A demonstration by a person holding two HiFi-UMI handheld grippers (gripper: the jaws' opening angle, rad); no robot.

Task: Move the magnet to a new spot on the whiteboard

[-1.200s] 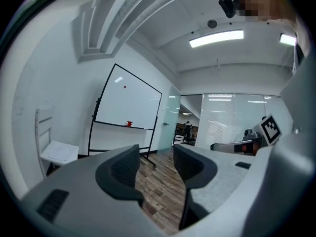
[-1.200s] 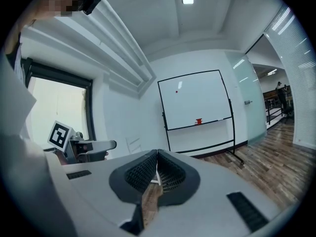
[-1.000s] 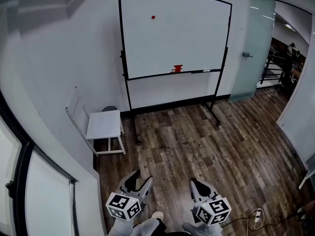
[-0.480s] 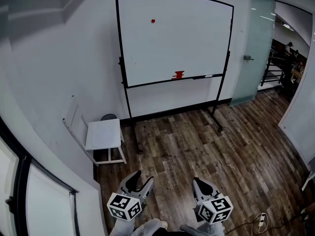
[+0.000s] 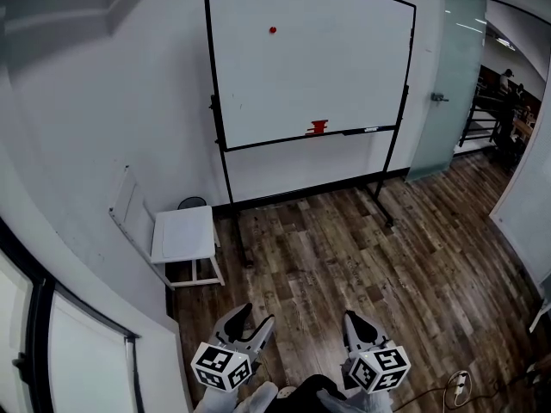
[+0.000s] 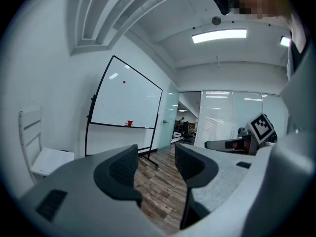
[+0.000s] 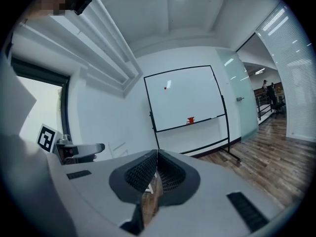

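The left gripper (image 6: 155, 164) has its jaws apart, empty; the right gripper (image 7: 157, 168) has them closed tip to tip, empty; both hang low, well apart from the whiteboard (image 5: 327, 67); the step looks like the approach, and next comes reaching the red magnet (image 5: 272, 30) high on the board; only the head view shows the floor (image 5: 344, 239) between; the red item (image 5: 316, 127) on the ledge is perhaps an eraser.

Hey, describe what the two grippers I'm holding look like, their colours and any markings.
The left gripper and the right gripper both have matte grey bodies with black pads lining the jaws. On the right one the pads are ribbed. Each carries a white cube printed with black square markers.
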